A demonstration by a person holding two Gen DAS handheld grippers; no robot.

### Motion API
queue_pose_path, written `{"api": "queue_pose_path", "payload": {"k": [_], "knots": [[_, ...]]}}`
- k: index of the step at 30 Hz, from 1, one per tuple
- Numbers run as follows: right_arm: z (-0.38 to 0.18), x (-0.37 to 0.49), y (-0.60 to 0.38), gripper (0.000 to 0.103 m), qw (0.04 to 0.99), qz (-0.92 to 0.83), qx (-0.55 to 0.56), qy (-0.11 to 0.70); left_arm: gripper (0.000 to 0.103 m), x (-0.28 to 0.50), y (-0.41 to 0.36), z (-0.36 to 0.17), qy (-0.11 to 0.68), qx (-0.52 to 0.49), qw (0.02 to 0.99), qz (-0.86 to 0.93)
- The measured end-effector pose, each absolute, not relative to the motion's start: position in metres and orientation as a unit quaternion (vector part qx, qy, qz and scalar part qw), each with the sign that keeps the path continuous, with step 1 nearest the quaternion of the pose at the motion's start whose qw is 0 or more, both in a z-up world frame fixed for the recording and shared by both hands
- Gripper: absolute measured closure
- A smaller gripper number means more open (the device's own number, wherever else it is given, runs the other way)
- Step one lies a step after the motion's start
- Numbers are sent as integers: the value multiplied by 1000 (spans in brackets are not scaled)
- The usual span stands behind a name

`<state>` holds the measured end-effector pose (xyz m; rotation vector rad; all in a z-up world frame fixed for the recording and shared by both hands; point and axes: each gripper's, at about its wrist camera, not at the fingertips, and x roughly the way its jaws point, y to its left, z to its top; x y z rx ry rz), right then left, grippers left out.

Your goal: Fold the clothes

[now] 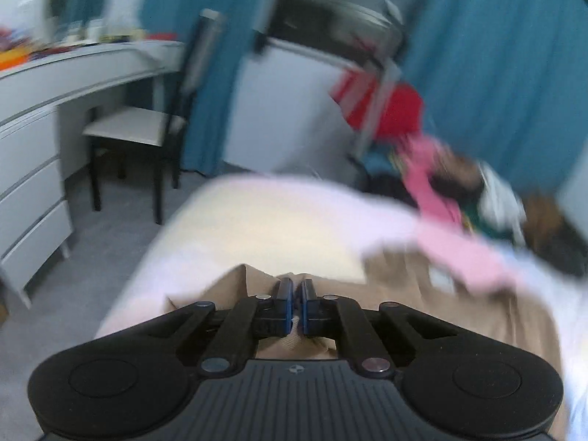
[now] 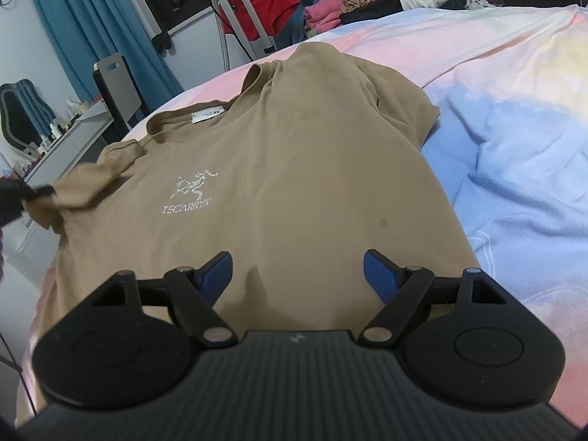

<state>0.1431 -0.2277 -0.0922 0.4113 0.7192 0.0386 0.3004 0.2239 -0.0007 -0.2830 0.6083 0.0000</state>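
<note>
A tan T-shirt (image 2: 294, 154) with a pale printed logo lies face up on the bed (image 2: 496, 55), collar toward the far side. My right gripper (image 2: 297, 257) hovers open over its lower part, blue pads wide apart with nothing between them. At the left edge of the right wrist view, my left gripper (image 2: 46, 190) pinches the shirt's left sleeve. In the blurred left wrist view that gripper (image 1: 297, 284) is shut, with tan T-shirt (image 1: 400, 286) fabric bunched around its fingertips above the bed (image 1: 264, 220).
A pile of mixed clothes (image 2: 367, 0) lies at the bed's far end, also seen as a clothes pile (image 1: 459, 183). A red garment (image 1: 397, 110) hangs on a metal stand. A chair (image 1: 136, 132) and white drawers (image 1: 33, 147) stand left of the bed. Blue curtains hang behind.
</note>
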Motion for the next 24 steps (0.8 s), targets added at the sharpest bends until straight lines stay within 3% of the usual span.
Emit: {"api": "queue_pose_path", "payload": {"k": [5,10,13,16,17,18,22,24], "knots": [[-93,145,-228,23,916,19,199,348,99,331,237,1,286,-118,941,137],[-93,146,-228,23,920,19,191,343,98,364,230,-35,326,-83,919,207],[-91,146,-229,23,924,22,187,332,91,360,220,-48,327,-94,920,192],[-88,146,-229,23,928,26,186,320,66,343,205,-38,320,-90,928,169],[-87,146,-229,23,930,28,185,315,49,334,197,-31,316,-84,932,159],[-85,146,-229,23,932,30,184,310,39,323,188,-24,314,-70,935,150],[-76,140,-229,23,942,35,178,283,31,257,136,2,306,-25,948,78],[-71,137,-230,23,946,37,174,272,15,215,113,16,290,-36,955,44]]}}
